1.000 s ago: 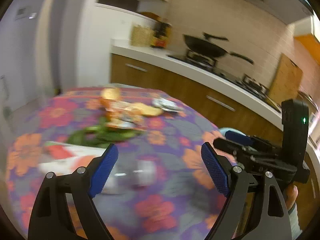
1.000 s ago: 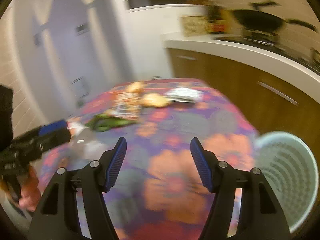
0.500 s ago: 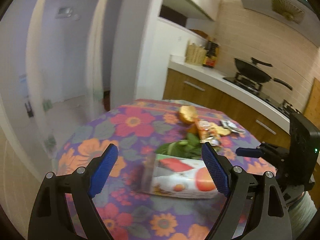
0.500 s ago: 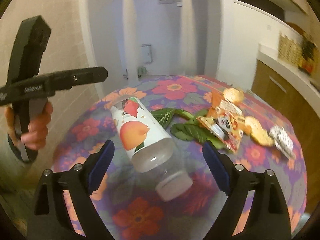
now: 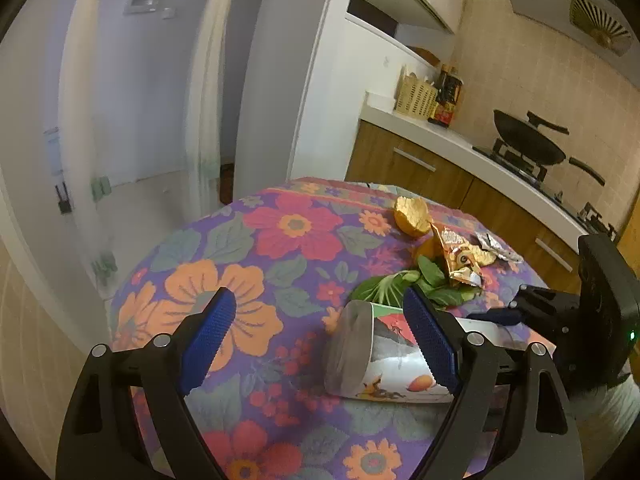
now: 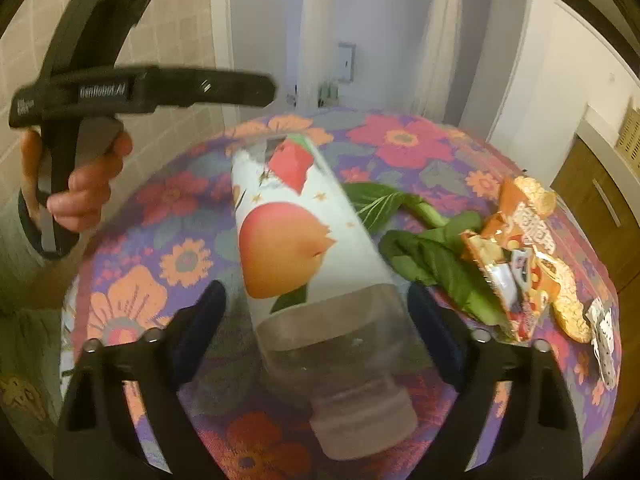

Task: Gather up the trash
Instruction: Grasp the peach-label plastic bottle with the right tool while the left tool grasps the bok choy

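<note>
The plastic bottle point(image 6: 308, 264) lies on its side on the flowery tablecloth point(image 6: 400, 140), right between the wide-open right gripper point(image 6: 316, 312). Squeeze its clear neck end gently so it won't roll. The left gripper point(image 5: 320, 336) is wide open too, holding nothing, beside the bottle's bottom end; it says "GenRobot.AI".

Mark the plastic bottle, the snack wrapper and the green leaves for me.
plastic bottle point(image 6: 288, 240): right wrist view, on the peach picture of its label.
snack wrapper point(image 6: 520, 256): right wrist view, on its orange printed face.
green leaves point(image 6: 436, 260): right wrist view, on the broad dark leaf.
</note>
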A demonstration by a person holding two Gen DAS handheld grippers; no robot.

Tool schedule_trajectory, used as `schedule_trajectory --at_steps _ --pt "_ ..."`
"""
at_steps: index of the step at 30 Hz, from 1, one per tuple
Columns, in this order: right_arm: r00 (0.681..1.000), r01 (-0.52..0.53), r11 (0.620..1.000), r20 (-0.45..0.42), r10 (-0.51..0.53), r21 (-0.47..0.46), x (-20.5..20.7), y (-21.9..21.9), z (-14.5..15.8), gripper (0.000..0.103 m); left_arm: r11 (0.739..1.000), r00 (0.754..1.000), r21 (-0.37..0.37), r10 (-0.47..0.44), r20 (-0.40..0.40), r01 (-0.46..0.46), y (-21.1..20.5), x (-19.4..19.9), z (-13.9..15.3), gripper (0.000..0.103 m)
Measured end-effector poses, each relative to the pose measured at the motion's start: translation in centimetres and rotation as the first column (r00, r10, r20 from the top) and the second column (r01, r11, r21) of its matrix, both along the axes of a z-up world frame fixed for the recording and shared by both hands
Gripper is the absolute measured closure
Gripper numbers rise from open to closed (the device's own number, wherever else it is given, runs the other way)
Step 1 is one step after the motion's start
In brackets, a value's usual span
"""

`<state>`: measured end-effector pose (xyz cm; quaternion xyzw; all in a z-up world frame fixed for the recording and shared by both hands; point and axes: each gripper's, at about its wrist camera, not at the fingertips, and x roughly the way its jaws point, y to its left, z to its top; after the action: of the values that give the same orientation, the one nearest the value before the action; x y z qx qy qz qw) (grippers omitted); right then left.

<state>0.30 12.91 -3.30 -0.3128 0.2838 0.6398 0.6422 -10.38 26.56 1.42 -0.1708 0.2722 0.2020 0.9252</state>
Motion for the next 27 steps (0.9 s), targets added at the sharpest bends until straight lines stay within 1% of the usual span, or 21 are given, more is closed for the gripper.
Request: schedule_trajectory --at_steps 1,5,8,9,11,12,13,15,18,20,21,24,25,26,27 --pt "1.000 0.006 1.000 0.002 -0.005 -0.010 0.0 0.0 -0.2 0.034 1.000 1.000 -0.003 -0.009 0.000 0.009 0.1 0.2 -0.1 0.020" --pt "0.999 0.039 0.999 -0.023 -0.039 -0.001 0.5 -0.7 -0.1 0.035 0.997 0.997 -0.034 -0.073 0.017 0.073 0.5 1.3 0.0 0.020" --pt "0.998 0.058 0.998 -0.032 -0.057 0.009 0.8 -1.1 0.2 0.036 0.985 0.987 -0.071 -0.157 0.011 0.158 1.0 2.6 0.2 0.020" --pt "0.997 0.068 0.998 -0.031 -0.068 0.015 0.7 -1.6 0.3 0.036 0.978 0.981 -0.073 -0.195 -0.009 0.194 1.2 3.5 0.2 0.020" --pt "0.997 0.078 0.997 -0.028 -0.078 0.024 0.6 -2.0 0.4 0.037 0.971 0.971 -0.060 -0.234 -0.042 0.231 1.2 4.7 0.2 0.020" --pt "0.996 0.089 0.996 -0.020 -0.088 0.029 0.4 -3.0 0.5 0.037 0.967 0.967 -0.057 -0.249 -0.053 0.246 1.2 5.2 0.1 0.020" --pt "0.995 0.097 0.995 -0.011 -0.097 0.029 0.2 -3.8 0.6 0.038 0.952 0.951 -0.081 -0.302 -0.068 0.296 1.3 6.1 -0.1 0.020" --pt "0.993 0.120 0.992 0.006 -0.120 0.036 -0.2 -5.5 0.7 0.038 0.930 0.931 -0.119 -0.358 -0.072 0.348 1.3 7.3 -0.6 0.020" --pt "0.985 0.170 0.984 0.021 -0.171 0.047 -0.4 -8.0 0.7 0.038 0.910 0.909 -0.146 -0.404 -0.103 0.388 0.9 9.2 -1.8 0.022" --pt "0.975 0.218 0.974 0.031 -0.220 0.058 -0.3 -9.7 0.9 0.038 0.901 0.896 -0.152 -0.425 -0.131 0.406 0.4 10.3 -2.7 0.026" --pt "0.968 0.246 0.967 0.030 -0.248 0.065 -0.1 -10.8 0.9 0.039 0.898 0.889 -0.147 -0.434 -0.148 0.414 0.0 10.9 -3.1 0.031" --pt "0.939 0.338 0.938 0.031 -0.341 0.082 0.5 -13.4 0.9 0.039 0.901 0.880 -0.124 -0.432 -0.199 0.415 -0.7 11.9 -4.1 0.033" --pt "0.925 0.375 0.923 0.035 -0.380 0.087 0.9 -14.3 1.0 0.039 0.901 0.877 -0.124 -0.433 -0.210 0.415 -0.8 12.3 -4.4 0.040" --pt "0.903 0.424 0.900 0.024 -0.428 0.095 1.4 -15.2 1.0 0.039 0.899 0.872 -0.132 -0.437 -0.220 0.417 -0.9 12.7 -4.7 0.043" --pt "0.889 0.455 0.885 0.010 -0.458 0.102 1.8 -15.7 1.0 0.039 0.899 0.869 -0.143 -0.437 -0.233 0.413 -1.0 13.0 -5.1 0.046"
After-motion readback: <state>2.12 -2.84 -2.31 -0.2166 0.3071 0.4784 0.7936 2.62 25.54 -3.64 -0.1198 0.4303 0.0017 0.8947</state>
